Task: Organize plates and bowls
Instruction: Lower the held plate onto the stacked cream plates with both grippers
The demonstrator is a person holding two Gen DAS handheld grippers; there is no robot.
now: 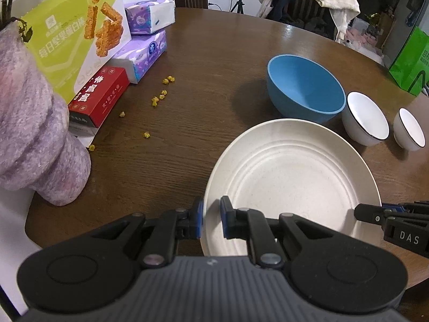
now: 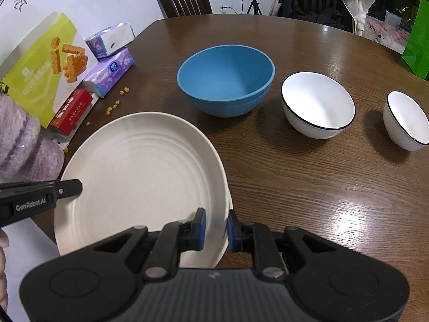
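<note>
Both views are evenly and fairly brightly lit from above, with white glare streaks on the glossy desk at the right, soft shadows beside the blue bowl, strong fisheye bending at the edges, and sharp focus except the slightly soft corners.

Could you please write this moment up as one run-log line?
left tongs: shut on cream plate left rim | right tongs: shut on right rim | blue bowl, two white bowls: on table, untouched
</note>
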